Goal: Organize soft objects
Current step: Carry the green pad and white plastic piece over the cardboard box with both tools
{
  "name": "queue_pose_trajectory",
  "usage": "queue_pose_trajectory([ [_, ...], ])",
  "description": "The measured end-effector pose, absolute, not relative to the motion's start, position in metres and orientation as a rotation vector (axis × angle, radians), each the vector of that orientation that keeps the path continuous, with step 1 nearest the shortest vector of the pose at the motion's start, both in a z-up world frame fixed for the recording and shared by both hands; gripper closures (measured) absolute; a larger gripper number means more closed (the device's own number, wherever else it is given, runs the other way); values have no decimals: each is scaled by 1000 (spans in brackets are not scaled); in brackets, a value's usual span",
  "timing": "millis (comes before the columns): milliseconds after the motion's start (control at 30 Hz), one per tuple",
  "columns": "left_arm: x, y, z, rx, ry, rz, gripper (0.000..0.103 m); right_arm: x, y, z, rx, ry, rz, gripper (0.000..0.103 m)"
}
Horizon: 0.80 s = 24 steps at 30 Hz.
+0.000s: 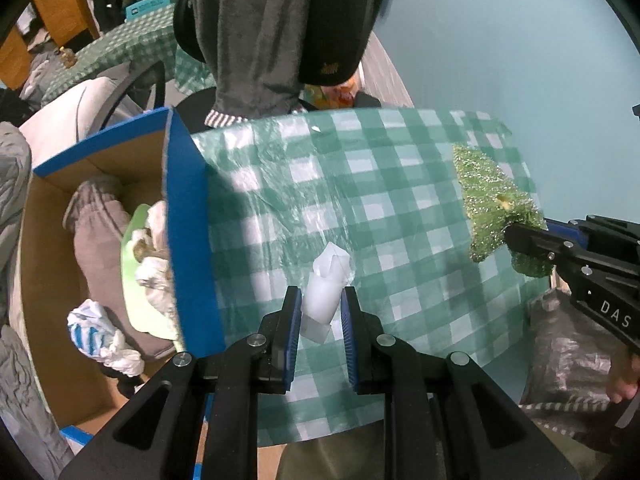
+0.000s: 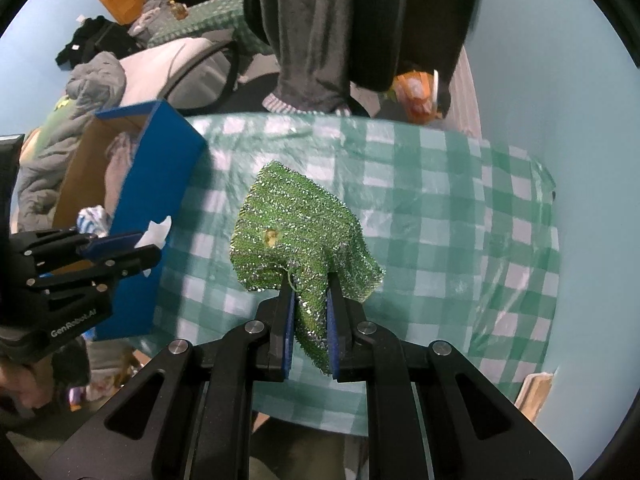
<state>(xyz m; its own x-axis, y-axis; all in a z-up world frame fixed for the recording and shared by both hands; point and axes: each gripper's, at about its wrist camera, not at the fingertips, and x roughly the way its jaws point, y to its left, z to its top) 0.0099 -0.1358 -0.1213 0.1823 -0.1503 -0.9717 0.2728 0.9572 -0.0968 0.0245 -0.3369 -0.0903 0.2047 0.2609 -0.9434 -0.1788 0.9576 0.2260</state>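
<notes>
- My surface (image 1: 400, 184) wears a green checked cloth under clear plastic, against a pale blue wall (image 1: 500, 40).
- A blue box (image 1: 188, 240) of soft things sits at its left edge; a person's legs (image 1: 256, 40) stand beyond the far edge.
- Left hand-held gripper (image 1: 320, 300) pinches a white wad (image 1: 322, 296) above the cloth, beside the box.
- Right hand-held gripper (image 2: 312, 292) clamps a green scourer (image 2: 292, 232) over the bare middle.

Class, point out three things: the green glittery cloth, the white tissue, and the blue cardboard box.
green glittery cloth (image 2: 296, 224): right wrist view, its middle.
white tissue (image 1: 322, 296): left wrist view, its body.
blue cardboard box (image 1: 190, 240): left wrist view, side wall.
</notes>
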Motion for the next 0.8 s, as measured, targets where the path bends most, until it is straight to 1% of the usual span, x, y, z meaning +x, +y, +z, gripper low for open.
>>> queue_pose_trajectory([
  [433, 6, -106, -91, 70, 1311, -235, 83, 30, -303, -60, 43, 1279, 388, 91],
  [800, 1, -76, -74, 25, 1280, -179, 83, 33, -271, -47, 17, 1253, 452, 91],
])
